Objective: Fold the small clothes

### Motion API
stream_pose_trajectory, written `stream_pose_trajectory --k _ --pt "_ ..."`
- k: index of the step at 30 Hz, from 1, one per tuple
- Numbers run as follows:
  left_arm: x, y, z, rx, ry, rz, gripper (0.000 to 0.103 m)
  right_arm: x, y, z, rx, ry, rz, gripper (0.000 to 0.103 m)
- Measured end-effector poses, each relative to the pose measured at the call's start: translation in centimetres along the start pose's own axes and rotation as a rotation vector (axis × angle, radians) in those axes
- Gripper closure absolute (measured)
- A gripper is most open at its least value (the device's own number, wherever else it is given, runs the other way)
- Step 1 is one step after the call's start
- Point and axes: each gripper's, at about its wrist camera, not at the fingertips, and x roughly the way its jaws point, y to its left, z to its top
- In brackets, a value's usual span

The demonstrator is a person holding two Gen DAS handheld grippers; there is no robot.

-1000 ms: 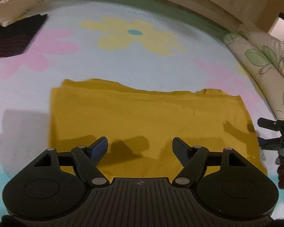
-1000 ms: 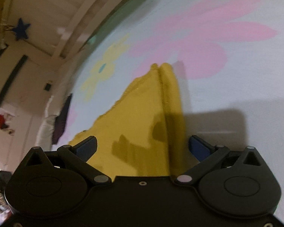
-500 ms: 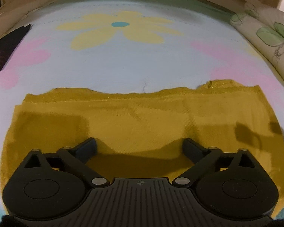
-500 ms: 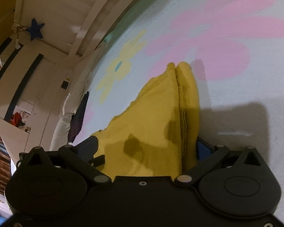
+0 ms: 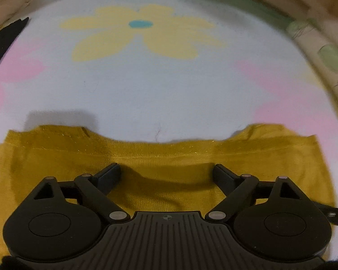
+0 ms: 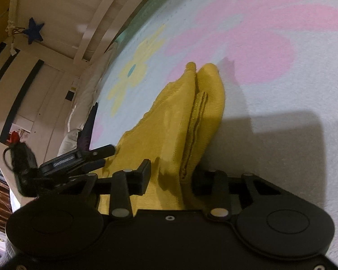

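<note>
**Pinching the edge for the next fold**

My right claw [image 6: 169, 175] is clenched on the layered side edge of the yellow garment [image 5: 169, 157], which lies partly folded on the flowered bedsheet [image 5: 169, 90]. My left claw [image 5: 166, 173] is spread wide, low over the cloth's middle, gripping nothing. To do this well, I judge I should catch every layer in the right pinch, bring the left fingers [image 5: 110, 175] down to pin or grip the cloth, then lift evenly so the edges meet without the stacked hem sliding apart or bunching.
</note>
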Motion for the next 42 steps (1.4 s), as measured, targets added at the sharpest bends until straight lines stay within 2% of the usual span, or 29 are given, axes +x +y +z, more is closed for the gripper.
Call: stream_pose_trajectory --k 3,5,7,10,15,17,21,23,26,31,34,35,36,37,42 --pt "0.3 -0.5 0.3 0.02 0.005 0.018 0.006 0.0 -0.2 0.0 0.016 0.002 -0.01 0.065" --pt "-0.2 -0.2 0.7 -0.005 0.013 0.011 0.013 0.1 -0.1 0.0 0.022 0.002 -0.016 0.066" --pt "-1.6 0.0 0.2 -0.015 -0.017 0.016 0.017 0.1 -0.1 -0.1 0.026 0.001 -0.016 0.066" --pt "-3.6 0.5 -1.8 -0.023 -0.053 0.031 0.017 0.1 0.0 -0.2 0.03 0.0 -0.021 0.066" --pt "-4.5 1.1 -5.7 -0.003 -0.006 0.04 0.017 0.2 0.1 -0.2 0.034 -0.004 -0.024 0.066" --pt "-5.3 0.9 -7.2 0.015 -0.025 0.05 0.017 0.2 0.0 -0.3 0.042 -0.008 -0.023 0.066" --pt "-6.9 0.5 -9.7 0.045 -0.013 0.027 0.017 0.3 0.2 -0.3 0.036 -0.009 -0.032 0.066" --pt "-7.3 0.9 -10.4 0.024 0.04 -0.015 0.017 0.3 0.1 -0.3 0.047 -0.01 -0.025 0.066" --pt "-8.6 2.5 -10.5 -0.025 0.042 -0.045 0.017 0.3 -0.1 -0.3 0.056 -0.011 -0.015 0.064" --pt "-10.6 5.4 -9.2 -0.056 0.0 -0.039 0.017 0.0 0.0 -0.3 0.054 -0.002 -0.02 0.062" --pt "-11.2 7.5 -7.8 -0.083 -0.027 -0.044 0.017 -0.4 0.4 -0.1 0.048 0.001 -0.046 0.056" --pt "-11.1 8.0 -7.4 -0.093 -0.031 -0.05 0.017 -0.7 1.2 0.0 0.026 0.007 -0.079 0.057" --pt "-11.1 8.5 -7.1 -0.109 -0.033 -0.058 0.017 -0.7 1.2 0.0 0.026 0.007 -0.079 0.063" --pt "-11.0 9.0 -7.0 -0.129 -0.036 -0.063 0.017 -0.9 1.8 0.1 0.003 0.011 -0.11 0.076" --pt "-10.0 11.1 -6.8 -0.194 -0.005 -0.105 0.017 -1.2 5.1 0.0 -0.042 0.003 -0.179 0.076"
